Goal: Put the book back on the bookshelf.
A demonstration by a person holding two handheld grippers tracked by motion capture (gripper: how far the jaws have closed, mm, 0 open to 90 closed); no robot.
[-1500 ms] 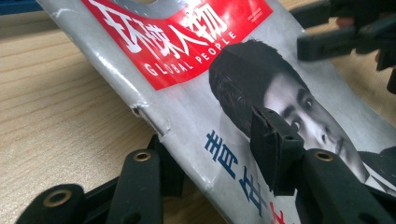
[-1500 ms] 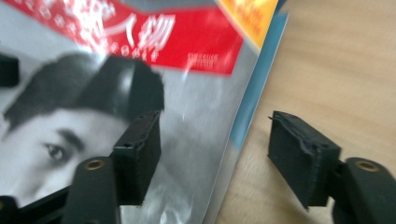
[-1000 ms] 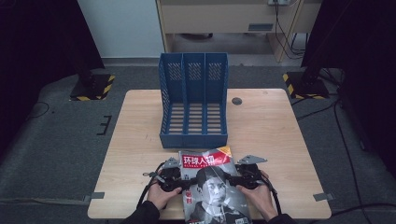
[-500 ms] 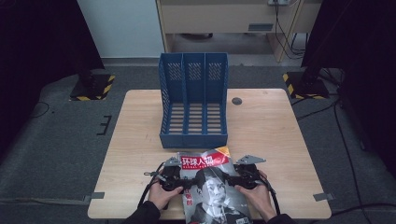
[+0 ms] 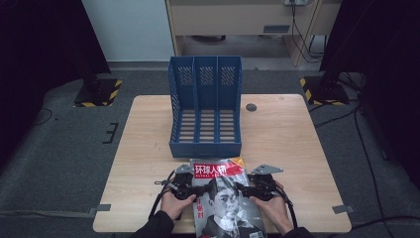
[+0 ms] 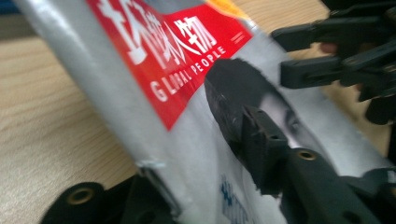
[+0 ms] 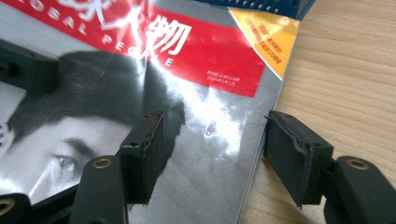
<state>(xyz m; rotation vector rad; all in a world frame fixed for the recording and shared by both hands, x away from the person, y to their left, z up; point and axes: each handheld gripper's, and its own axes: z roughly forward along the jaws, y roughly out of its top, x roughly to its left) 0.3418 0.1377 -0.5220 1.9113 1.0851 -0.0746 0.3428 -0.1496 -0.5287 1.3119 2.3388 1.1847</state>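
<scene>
Tabletop [image 5: 148,148] of pale wood grain carries a blue slatted plastic file rack [image 5: 205,106] with three compartments. Glossy magazine [image 5: 225,198], red title band and monochrome portrait cover, lies just in front of the rack at the table's near edge. Left gripper [image 5: 198,190] has just been closing; its black jaws pinch the magazine's spine edge. Right gripper [image 5: 242,187] straddles the opposite edge, pads spread, not pressing.
</scene>
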